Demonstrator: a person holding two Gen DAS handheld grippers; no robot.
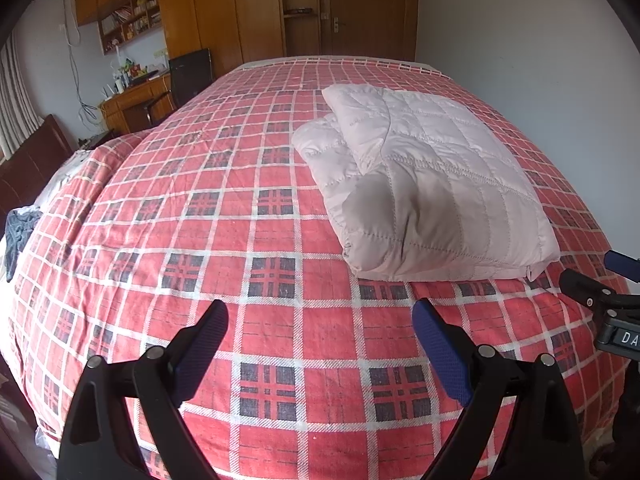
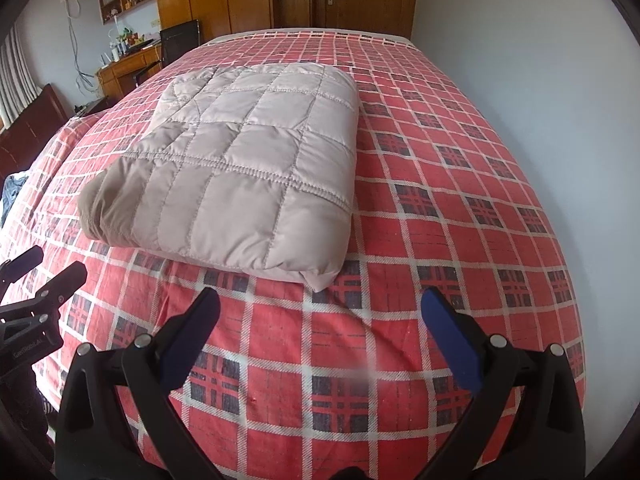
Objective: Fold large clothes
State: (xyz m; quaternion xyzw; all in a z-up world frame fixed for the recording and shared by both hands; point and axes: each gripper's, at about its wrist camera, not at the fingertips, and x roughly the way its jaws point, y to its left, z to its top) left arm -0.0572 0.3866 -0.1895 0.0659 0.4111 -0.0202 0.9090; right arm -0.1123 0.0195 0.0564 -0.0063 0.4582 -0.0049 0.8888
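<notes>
Currently the quilted jacket (image 2: 236, 160) lies folded into a compact rectangle on the red plaid bedspread (image 2: 460, 208), near the bed's front edge; left gripper (image 1: 320, 320) spread wide, empty, above bare bedspread; right gripper (image 2: 320, 312) likewise released, just short of the jacket's near corner.

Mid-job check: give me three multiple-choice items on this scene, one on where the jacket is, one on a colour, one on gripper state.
1. Where does the quilted jacket lie?
A. on the plaid bedspread
B. on the floor
C. over a chair

2. What colour are the gripper finger pads?
A. yellow
B. blue
C. white

3. How are the left gripper and right gripper?
A. both shut on cloth
B. one open, one shut
C. both open and holding nothing

Answers: 1 A, the folded jacket rests flat on the bedspread; 2 B, the pads show blue; 3 C, wide gaps between fingers, bedspread visible through them.
</notes>
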